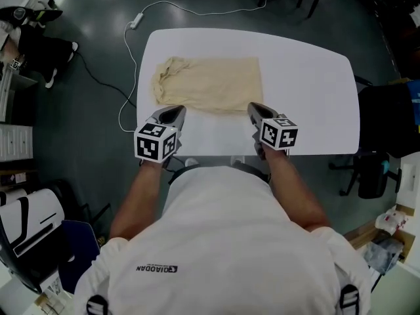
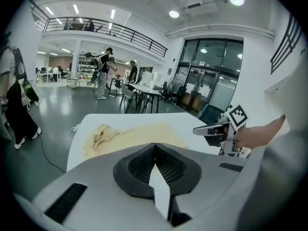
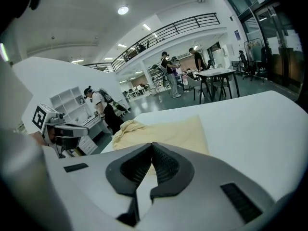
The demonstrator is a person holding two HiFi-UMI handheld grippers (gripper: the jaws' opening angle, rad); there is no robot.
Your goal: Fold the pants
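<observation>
My white counter (image 1: 315,90) is standing on a glossy grey floor (image 1: 98,51), carrying beige pants (image 1: 210,83); my left tongs (image 1: 173,112) and right tongs (image 1: 256,109) are hovering closed, empty.

White table (image 1: 315,90), folded cream pants (image 1: 209,83) lying flat toward its far left side

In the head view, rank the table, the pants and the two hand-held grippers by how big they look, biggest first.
1. Table
2. Pants
3. Left hand-held gripper and right hand-held gripper: they look alike, so I won't rank them. Both sit nearer the camera, which inflates them.
</observation>
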